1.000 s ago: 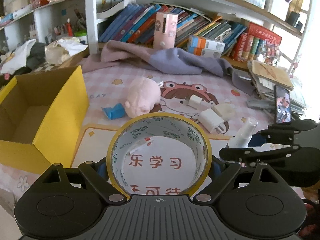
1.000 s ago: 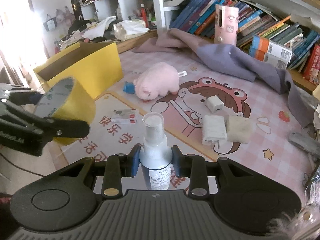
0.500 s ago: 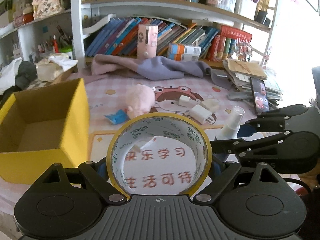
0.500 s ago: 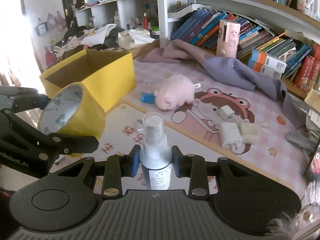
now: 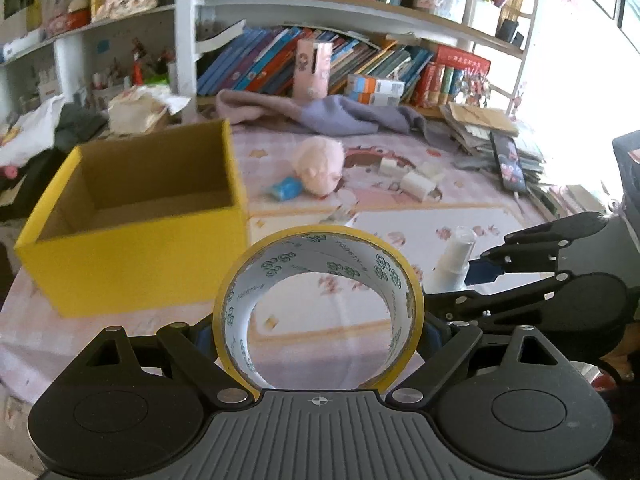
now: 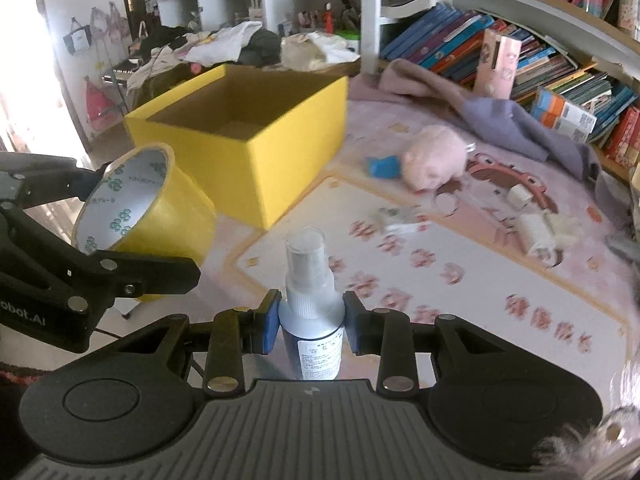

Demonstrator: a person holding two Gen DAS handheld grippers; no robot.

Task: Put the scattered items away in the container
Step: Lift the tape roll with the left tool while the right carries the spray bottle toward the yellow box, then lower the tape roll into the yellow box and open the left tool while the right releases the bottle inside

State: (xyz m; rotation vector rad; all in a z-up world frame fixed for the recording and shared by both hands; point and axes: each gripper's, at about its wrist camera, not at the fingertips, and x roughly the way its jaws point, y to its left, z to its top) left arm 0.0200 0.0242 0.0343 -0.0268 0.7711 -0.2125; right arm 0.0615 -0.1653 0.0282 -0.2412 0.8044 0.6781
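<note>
Left gripper (image 5: pixel 319 330) squeezed on a big yellow tape roll (image 5: pixel 318 312), held up in the air. Right gripper (image 6: pixel 311 322) clamped tight on a small spray bottle (image 6: pixel 311 304), also up off the mat (image 6: pixel 480 280). Yellow box (image 6: pixel 256 136) open near the mat's left edge. Pink plush toy (image 6: pixel 434 156), blue thing (image 6: pixel 382 166) and white chargers (image 6: pixel 534 232) lying toward the back and right of the mat.

1. The box (image 5: pixel 132 216) stands on the table (image 5: pixel 400 340), left of the plush toy (image 5: pixel 320 164).
2. The chargers (image 5: pixel 416 184) lie right of the toy.
3. The cloth (image 5: pixel 332 116) lies behind them, before the bookshelf (image 5: pixel 360 60).
4. The tape roll (image 5: pixel 318 308) sits between the left jaws, right of the box; the spray bottle (image 6: pixel 312 312) sits between the right jaws.
</note>
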